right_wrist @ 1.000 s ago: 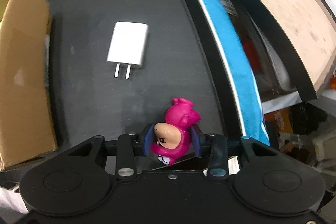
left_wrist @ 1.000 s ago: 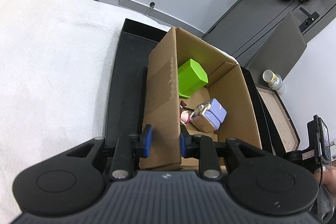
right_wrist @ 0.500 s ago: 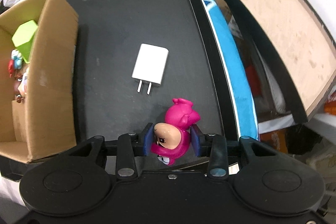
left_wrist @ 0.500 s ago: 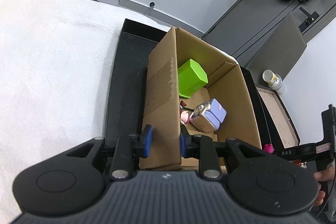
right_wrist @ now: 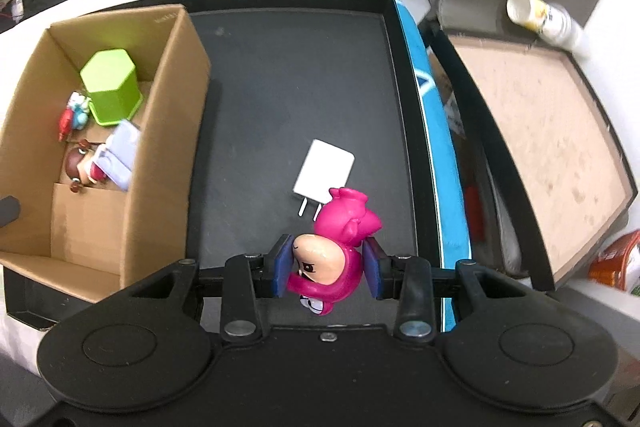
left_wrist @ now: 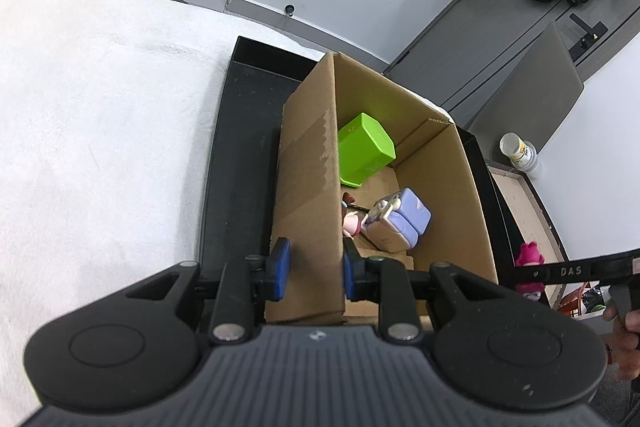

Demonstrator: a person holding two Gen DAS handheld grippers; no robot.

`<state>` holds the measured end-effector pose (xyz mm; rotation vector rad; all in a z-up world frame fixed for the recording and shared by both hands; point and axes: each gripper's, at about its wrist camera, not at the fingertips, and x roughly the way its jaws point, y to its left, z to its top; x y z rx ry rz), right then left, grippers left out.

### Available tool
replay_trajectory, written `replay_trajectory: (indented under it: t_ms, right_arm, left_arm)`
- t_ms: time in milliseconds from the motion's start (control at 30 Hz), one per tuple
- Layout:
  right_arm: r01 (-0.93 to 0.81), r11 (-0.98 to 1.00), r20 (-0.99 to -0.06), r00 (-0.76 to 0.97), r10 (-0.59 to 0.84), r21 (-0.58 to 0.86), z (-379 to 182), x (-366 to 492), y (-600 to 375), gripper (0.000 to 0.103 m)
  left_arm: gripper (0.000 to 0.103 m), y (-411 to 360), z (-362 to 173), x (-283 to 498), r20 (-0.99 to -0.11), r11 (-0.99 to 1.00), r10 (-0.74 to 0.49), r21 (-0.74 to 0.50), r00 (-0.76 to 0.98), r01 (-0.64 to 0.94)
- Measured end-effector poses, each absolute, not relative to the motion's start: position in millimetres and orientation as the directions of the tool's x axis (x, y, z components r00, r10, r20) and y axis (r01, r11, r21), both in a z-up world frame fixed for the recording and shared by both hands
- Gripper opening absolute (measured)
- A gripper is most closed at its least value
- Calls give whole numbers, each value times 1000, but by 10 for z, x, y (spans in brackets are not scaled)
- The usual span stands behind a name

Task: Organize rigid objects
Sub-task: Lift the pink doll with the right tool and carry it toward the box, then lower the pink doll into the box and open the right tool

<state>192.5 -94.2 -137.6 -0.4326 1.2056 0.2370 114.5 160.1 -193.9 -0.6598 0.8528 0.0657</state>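
1. Left wrist view: nothing has shifted here since the earlier frame. The left gripper (left_wrist: 313, 270) stays clamped on the wall of the cardboard box (left_wrist: 308, 195); if this grip slips, the box may slide on the black tray (left_wrist: 236, 163).
2. Right wrist view: the right gripper (right_wrist: 327, 264) has risen, and the box is now visible. It is clamped on the pink figure (right_wrist: 334, 247), above the tray near the white charger (right_wrist: 324, 173). The rounded head could twist out.

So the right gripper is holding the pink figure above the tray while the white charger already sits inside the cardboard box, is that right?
Not quite: the white charger lies on the black tray, outside the cardboard box, as the right wrist view shows. The right gripper does hold the pink figure above the tray.
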Motion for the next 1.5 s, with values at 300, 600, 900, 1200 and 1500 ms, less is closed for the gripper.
replay_trajectory:
  t_ms: [300,600,900,1200,1500]
  right_arm:
    - [-439,875,-911,413,-4,-203,-1153,1885,-682,37]
    - [-488,853,-896,440,56,-186,-959,1832,-364,37]
    - [-540,820,-890,447,88,-190,-853,1760,-80,37]
    - [-575,789,-881,463,94,-218,-855,1697,180,37]
    - [-588,769,-872,481,84,-251,-1008,1737,403,37]
  left_arm:
    - [25,1601,-1931,1143,-715,799,-201,-515,669,-310]
    - [25,1614,-1929,1138,-714,794,-206,-522,669,-312]
    - [25,1632,-1939,1130,-711,788,-213,-531,671,-312]
    - [25,1632,-1942,1137,-708,785,-218,-536,671,-311]
    - [25,1635,-1943,1140,-708,783,-219,-538,672,-312]
